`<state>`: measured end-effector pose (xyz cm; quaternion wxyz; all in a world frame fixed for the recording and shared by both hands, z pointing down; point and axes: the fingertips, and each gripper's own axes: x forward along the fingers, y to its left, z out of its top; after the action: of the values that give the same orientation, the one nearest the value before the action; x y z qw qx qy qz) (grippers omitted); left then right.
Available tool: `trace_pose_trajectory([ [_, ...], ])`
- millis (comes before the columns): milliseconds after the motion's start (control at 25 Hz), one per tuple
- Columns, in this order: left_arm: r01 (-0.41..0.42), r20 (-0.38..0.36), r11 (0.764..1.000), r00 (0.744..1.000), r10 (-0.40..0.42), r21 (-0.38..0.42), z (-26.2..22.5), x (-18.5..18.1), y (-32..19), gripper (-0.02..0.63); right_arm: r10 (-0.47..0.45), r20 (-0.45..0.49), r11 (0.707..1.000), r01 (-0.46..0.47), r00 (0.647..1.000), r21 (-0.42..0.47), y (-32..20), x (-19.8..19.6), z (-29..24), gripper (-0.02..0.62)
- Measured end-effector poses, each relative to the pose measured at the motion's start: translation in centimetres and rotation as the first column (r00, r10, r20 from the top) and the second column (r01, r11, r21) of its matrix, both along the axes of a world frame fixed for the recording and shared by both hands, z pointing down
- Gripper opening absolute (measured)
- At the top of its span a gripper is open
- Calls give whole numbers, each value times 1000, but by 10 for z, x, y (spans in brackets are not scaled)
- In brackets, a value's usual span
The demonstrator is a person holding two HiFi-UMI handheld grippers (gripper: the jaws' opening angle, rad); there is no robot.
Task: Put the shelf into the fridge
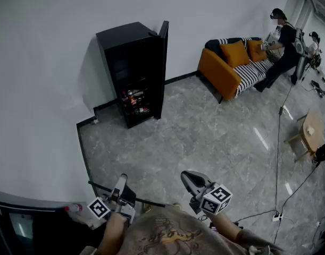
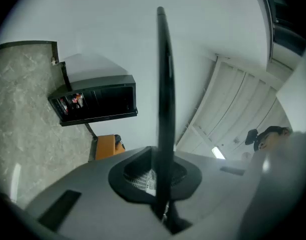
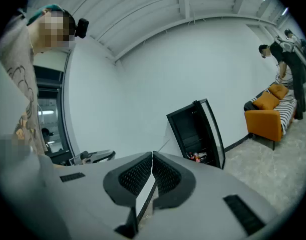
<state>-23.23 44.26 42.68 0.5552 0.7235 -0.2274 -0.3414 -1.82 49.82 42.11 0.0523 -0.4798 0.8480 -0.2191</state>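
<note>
While only the left hand-held gripper (image 1: 121,182) clamps one edge of the shelf (image 2: 165,84), well apart from the open fridge (image 1: 133,73), and the right hand-held gripper (image 3: 153,159) has its jaws together and empty, the shelf could pivot and slip out.

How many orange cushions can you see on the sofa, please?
2. One orange cushion leans at the sofa's left end; the other is to its right, beside the bending person. More may be hidden behind that person.
</note>
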Motion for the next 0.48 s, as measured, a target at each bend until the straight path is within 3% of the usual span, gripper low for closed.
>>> trace_pose_trajectory([
  [240, 2, -8, 1000, 1000, -2, -5, -2, -9, -4, 14, -8, -16, 1000, 8, 1000, -1, -3, -9, 0, 21],
  [480, -5, -9, 1000, 1000, 5, -14, -3, -17, -10, 14, 11, 25, 1000, -12, 1000, 2, -10, -16, -12, 21],
])
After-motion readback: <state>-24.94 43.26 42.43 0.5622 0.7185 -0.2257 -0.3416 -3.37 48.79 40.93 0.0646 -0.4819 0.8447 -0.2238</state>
